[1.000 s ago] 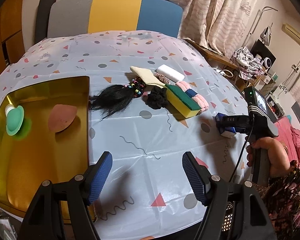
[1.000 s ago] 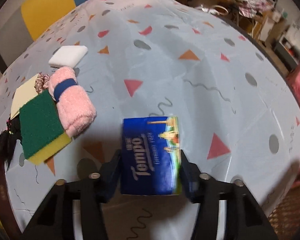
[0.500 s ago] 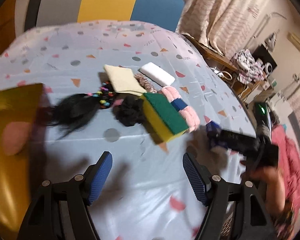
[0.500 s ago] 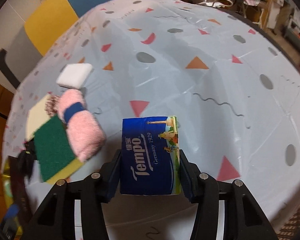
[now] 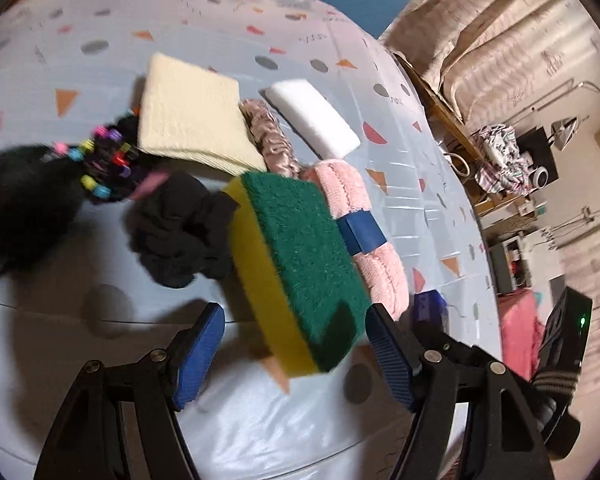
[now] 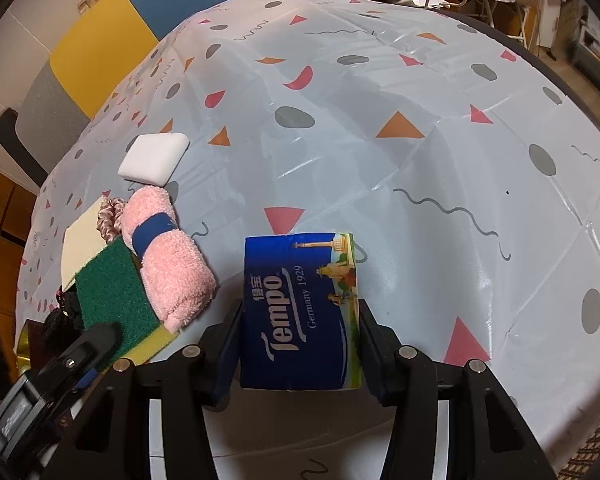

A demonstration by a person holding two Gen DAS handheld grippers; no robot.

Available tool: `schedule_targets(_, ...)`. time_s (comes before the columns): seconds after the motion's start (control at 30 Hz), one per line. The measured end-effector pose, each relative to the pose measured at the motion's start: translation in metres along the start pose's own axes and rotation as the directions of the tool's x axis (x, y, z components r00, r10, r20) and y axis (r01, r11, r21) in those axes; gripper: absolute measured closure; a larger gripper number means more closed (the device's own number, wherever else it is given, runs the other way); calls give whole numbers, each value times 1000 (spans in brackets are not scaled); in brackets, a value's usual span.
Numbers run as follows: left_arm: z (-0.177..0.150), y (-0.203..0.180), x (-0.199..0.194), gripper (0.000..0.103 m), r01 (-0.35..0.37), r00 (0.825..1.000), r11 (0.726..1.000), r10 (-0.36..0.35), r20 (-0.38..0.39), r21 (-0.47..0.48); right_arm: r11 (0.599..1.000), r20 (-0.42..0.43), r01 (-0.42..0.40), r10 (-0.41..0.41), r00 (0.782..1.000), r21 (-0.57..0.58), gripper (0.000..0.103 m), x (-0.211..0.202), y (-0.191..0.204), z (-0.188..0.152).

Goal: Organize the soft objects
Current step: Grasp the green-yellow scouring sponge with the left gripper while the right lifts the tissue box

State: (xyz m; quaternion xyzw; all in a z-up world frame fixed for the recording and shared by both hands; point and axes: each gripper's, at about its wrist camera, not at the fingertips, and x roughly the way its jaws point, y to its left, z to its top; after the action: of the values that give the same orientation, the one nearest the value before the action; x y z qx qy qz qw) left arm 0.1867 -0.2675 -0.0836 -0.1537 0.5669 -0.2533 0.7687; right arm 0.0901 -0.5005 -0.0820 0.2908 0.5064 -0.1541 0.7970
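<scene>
**Scouring sponge between spread jaws, tissue pack pinched at the near edge**

Scouring sponge, green pad up on a yellow body, lying toward the near edge of the table, its near end between the wide-spread blue pads of the left gripper; no pad pressing on it yet. Best closed across the short sides, low on the yellow foam, squeezing gently so as not to buckle it. Worth keeping the right-hand pad off the pink rolled towel, touching the sponge's far long side, and the other pad off the black scrunchie just beside it. Right gripper pinching a blue tissue pack, held above the tablecloth near the same edge.

Farther in: a cream cloth, a mauve scrunchie, a white sponge block, black hair with coloured beads toward the left edge. Beyond the far edge, a chair back in grey, yellow and blue; curtains and cluttered shelving to the right.
</scene>
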Motion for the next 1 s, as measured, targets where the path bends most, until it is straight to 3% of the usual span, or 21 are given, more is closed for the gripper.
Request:
schedule_targets(0.1, 1, 0, 3, 31, 16, 1000, 1000, -16, 17, -13, 1000, 1, -6, 6, 1000, 7, 50, -1, -2, 0)
schedule_targets(0.17, 1, -1, 4, 48, 19, 1000, 1000, -19, 20, -6, 1000, 2, -9, 9, 1000, 10, 50, -2, -3, -1)
schedule_targets(0.27, -2, 0, 5, 54, 31, 999, 999, -31, 15, 3, 1000, 2, -11, 11, 1000, 6, 50, -1, -2, 0)
schedule_targets(0.93, -58, 31, -60, 57, -14, 998, 994, 7, 67, 111, 999, 28, -52, 52, 998, 0, 50, -5, 1, 0)
schedule_targets(1.0, -63, 34, -72, 63, -11, 996, 992, 1, 84, 126, 998, 25, -65, 64, 998, 2, 50, -5, 1, -1)
